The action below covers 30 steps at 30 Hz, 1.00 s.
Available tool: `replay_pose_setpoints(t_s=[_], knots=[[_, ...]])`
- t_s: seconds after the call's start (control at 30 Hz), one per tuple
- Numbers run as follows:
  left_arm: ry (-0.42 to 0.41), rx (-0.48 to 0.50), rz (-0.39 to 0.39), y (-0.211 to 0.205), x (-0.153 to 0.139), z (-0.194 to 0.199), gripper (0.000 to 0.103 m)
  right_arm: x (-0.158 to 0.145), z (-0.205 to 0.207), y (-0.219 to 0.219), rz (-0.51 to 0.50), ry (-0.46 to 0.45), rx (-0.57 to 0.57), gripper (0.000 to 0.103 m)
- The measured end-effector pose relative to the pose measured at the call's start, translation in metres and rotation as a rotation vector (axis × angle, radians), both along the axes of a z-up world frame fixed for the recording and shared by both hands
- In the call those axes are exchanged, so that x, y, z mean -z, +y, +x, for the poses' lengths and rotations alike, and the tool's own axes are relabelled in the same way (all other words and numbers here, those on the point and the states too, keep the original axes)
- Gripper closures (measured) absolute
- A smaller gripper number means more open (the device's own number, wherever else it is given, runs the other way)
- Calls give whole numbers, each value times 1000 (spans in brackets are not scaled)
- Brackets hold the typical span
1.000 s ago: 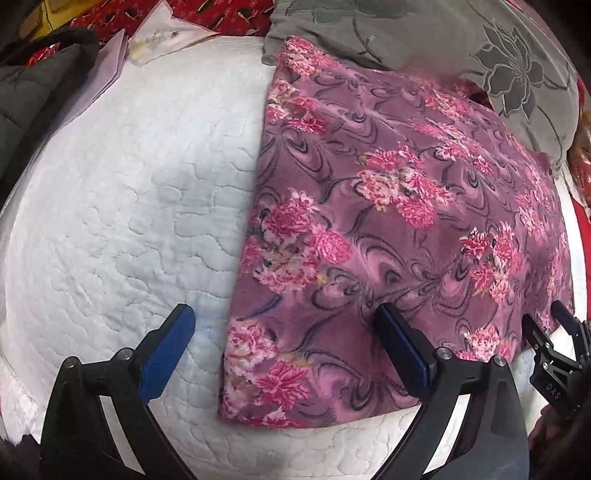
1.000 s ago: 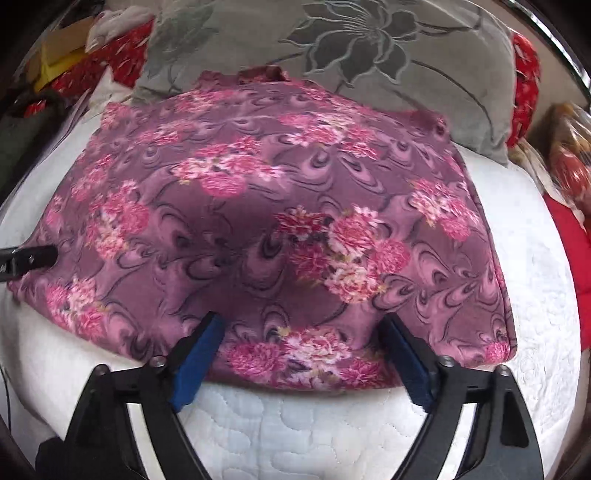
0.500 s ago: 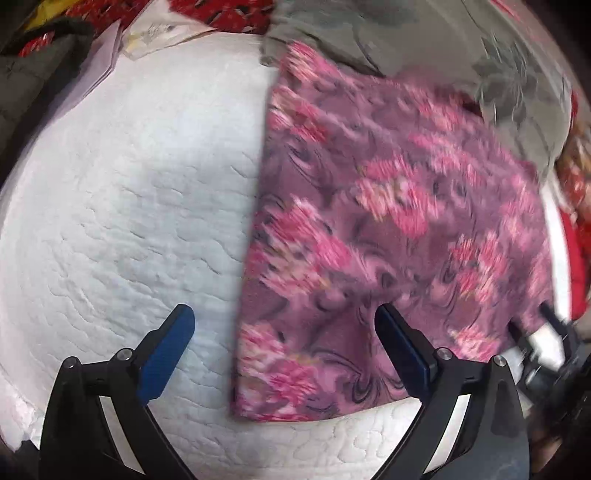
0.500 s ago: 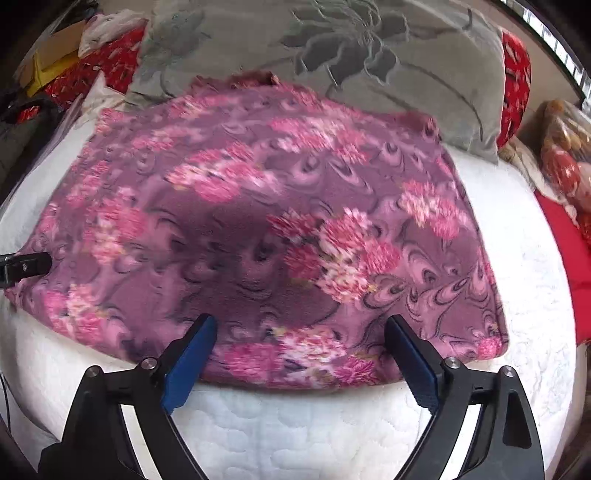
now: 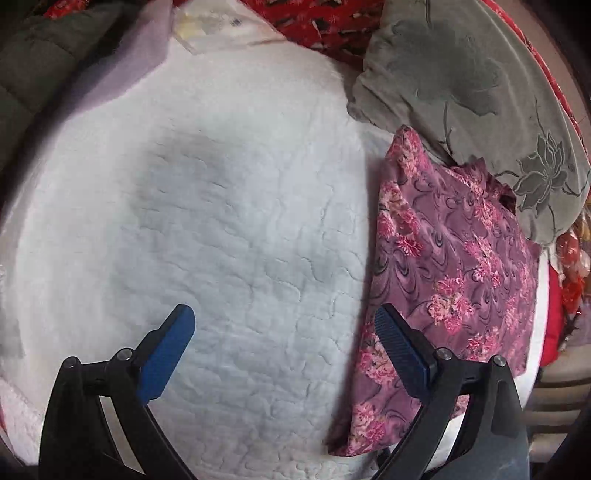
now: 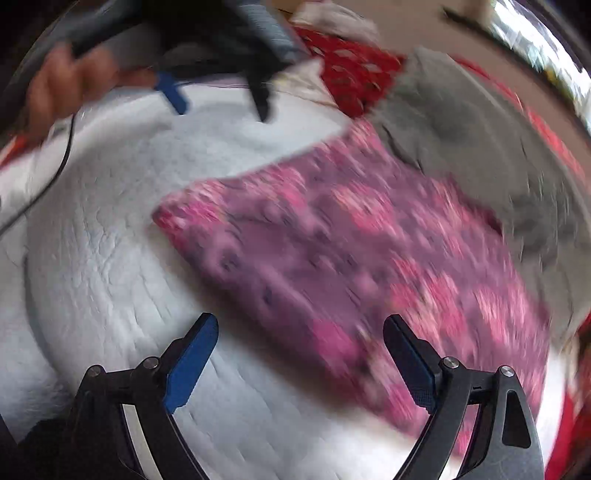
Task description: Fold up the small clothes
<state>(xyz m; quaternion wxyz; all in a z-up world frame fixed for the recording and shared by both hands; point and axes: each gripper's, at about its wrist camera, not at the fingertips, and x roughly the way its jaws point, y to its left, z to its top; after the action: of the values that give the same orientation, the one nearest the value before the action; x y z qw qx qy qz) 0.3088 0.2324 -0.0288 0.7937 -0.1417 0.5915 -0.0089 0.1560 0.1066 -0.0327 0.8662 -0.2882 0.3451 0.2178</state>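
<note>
A purple garment with pink flowers (image 5: 454, 266) lies folded flat on the white quilted bed (image 5: 221, 221). In the left wrist view it sits at the right. My left gripper (image 5: 284, 339) is open and empty over bare quilt, left of the garment. In the blurred right wrist view the garment (image 6: 351, 258) fills the middle and right. My right gripper (image 6: 299, 350) is open and empty above its near left edge. The left gripper (image 6: 218, 99) shows there at the top left, open, held by a hand.
A grey flower-print pillow (image 5: 461, 81) lies behind the garment. Red patterned fabric (image 5: 325, 18) and a white packet (image 5: 214, 26) lie at the bed's far edge. A dark jacket (image 5: 33, 74) lies at the far left. A thin cable (image 6: 44, 177) crosses the quilt.
My left gripper has swung left off the garment to bare quilt. My right gripper has swung left and turned, so the garment now sits to its right; the view is blurred.
</note>
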Motion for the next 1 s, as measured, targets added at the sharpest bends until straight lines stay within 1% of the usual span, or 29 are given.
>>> replay_pose_setpoints(t_s=[0.1,0.13,0.17,0.2,0.23,0.27,0.3,0.37,0.4,0.5,0.6,0.63,0.67,0.7,0.73,0.77,0.87,0.93,1.0], knots=[[27,23,-80,-5,8,12,4,3,13,22,-61,-116,12,12],[32,28,-108,-6,10,16,4,4,14,27,-84,-151,11,15],[36,34,-148,-7,12,20,4,7,17,33,-117,-189,0,28],[40,38,-189,-7,14,24,4,9,21,35,-137,-202,-15,39],[48,41,-230,-8,17,29,4,10,24,38,-151,-200,-28,74],[54,40,-258,-10,19,33,4,10,26,39,-153,-191,-42,96],[58,45,-286,-12,20,39,4,6,27,36,-136,-206,-41,93],[56,73,-323,-22,20,45,5,-7,28,24,-68,-224,-25,94],[56,94,-332,-30,20,51,5,-17,26,16,-23,-228,-6,94],[60,129,-335,-52,15,59,4,-36,27,-2,60,-233,25,96],[73,133,-353,-73,16,71,5,-46,28,-15,105,-227,40,97],[74,132,-362,-79,15,74,7,-48,26,-15,110,-224,40,97],[69,131,-363,-86,13,76,15,-49,26,-17,118,-221,40,97],[68,135,-359,-94,12,78,20,-50,26,-19,125,-217,41,97],[67,145,-352,-101,10,80,38,-50,26,-20,133,-213,42,97],[69,155,-339,-107,8,80,60,-49,26,-21,141,-207,44,97],[54,160,-240,-121,1,81,84,-52,25,-27,170,-197,55,98],[41,148,-228,-123,-3,80,89,-52,24,-29,185,-188,64,98],[32,125,-243,-124,-8,79,91,-54,25,-35,206,-179,72,98]])
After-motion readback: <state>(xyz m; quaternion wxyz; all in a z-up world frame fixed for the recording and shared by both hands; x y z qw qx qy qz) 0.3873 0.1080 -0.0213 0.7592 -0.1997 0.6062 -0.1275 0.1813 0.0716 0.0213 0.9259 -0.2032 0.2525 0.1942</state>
